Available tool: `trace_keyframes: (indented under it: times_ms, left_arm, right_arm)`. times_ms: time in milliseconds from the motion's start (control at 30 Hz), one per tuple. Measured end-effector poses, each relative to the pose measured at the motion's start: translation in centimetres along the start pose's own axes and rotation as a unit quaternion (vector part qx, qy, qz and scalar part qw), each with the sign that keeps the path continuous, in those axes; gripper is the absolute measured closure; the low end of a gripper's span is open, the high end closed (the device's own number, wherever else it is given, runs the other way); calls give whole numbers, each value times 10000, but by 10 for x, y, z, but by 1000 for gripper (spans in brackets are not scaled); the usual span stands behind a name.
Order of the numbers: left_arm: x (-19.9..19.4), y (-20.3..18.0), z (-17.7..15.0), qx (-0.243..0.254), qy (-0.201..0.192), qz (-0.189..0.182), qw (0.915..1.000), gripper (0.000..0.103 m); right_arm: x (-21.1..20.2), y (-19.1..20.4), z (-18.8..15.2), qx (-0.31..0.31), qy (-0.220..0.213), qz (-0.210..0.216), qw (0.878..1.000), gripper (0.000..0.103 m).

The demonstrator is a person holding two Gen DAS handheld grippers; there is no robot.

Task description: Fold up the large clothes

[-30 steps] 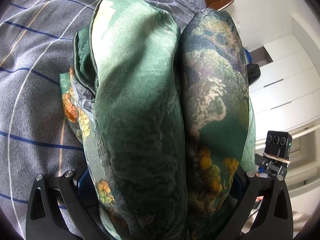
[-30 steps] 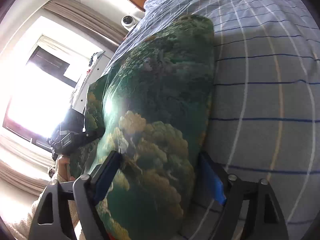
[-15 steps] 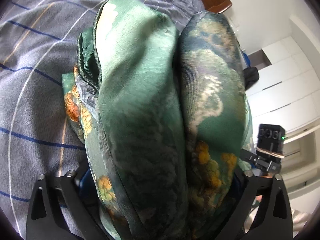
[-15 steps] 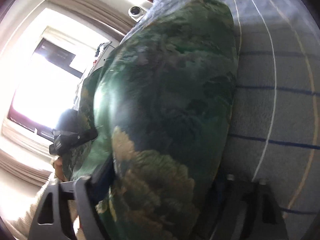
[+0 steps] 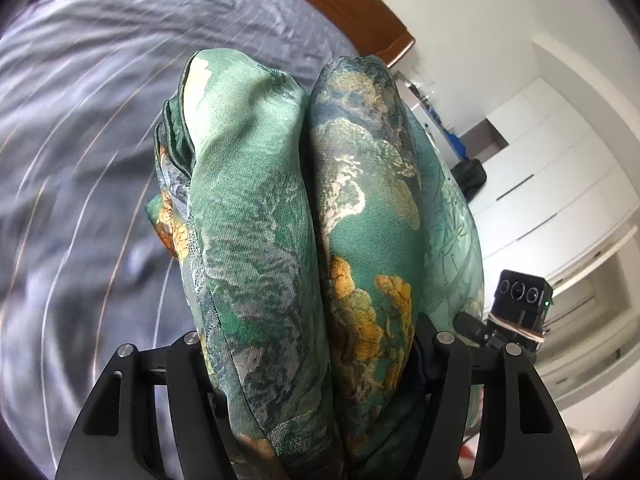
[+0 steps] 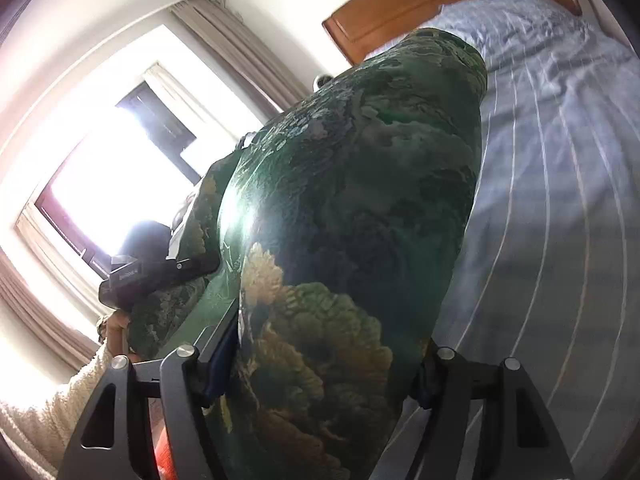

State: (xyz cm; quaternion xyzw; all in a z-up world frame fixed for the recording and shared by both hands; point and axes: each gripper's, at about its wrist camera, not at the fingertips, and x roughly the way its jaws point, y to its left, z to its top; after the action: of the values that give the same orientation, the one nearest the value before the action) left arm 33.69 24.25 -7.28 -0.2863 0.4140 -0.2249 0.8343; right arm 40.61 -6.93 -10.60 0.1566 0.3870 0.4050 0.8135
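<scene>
Closing on its thick folds, both the left gripper (image 5: 316, 364) and right gripper (image 6: 316, 364) grasp the glossy green landscape-printed satin garment (image 5: 288, 208) above the grey striped bed (image 5: 80, 160). Soft, light and slippery, it probably needs deep grips across whole folds.

Gripper (image 6: 320, 364): the right one, black, its two fingers at the bottom of the frame; jaws closing, pads pressed on both sides of the bundle.
Garment (image 6: 360, 200): a thick folded bundle of dark green satin with pale and yellowish cloud-like print, filling the middle of the frame and reaching up and away from the gripper; a glare streak on its left flank.
Bed (image 6: 560, 160): to the right, under a grey-blue sheet with thin light stripes.
Headboard (image 6: 400, 4): orange-brown wood, upper right.
Other gripper (image 6: 156, 276): black, at the bundle's left side, a hand (image 6: 116, 332) in a cream fleecy sleeve (image 6: 44, 420) below it.
Window (image 6: 120, 184): very bright, left, with brownish curtains (image 6: 224, 40).
</scene>
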Motion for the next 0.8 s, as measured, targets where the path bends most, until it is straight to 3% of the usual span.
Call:
trace_keyframes:
  times_ms: [233, 367, 467, 533, 633, 700, 800]
  left_arm:
    - [86, 7, 58, 33, 106, 203, 9997, 34]
    - [138, 41, 56, -249, 504, 592, 9967, 14]
    - [135, 44, 50, -299, 419, 341, 9981, 7]
    - [121, 37, 49, -174, 375, 400, 9983, 7]
    - [79, 15, 36, 260, 31, 837, 9961, 8]
    - [53, -2, 22, 575, -282, 1135, 9915, 6]
    - [26, -41, -2, 1139, -698, 1881, 9730, 1]
  right_arm:
    - [31, -80, 63, 233, 54, 55, 9997, 33]
    - [64, -137, 55, 817, 523, -158, 9952, 23]
    - [68, -163, 37, 1452, 498, 33, 9881, 12]
    - [59, -157, 33, 1473, 390, 13, 9883, 9]
    - [27, -125, 29, 931, 290, -698, 9928, 8]
    - [3, -94, 27, 332, 149, -1521, 9877, 8]
    - [-33, -31, 10, -646, -103, -3078, 9492, 7]
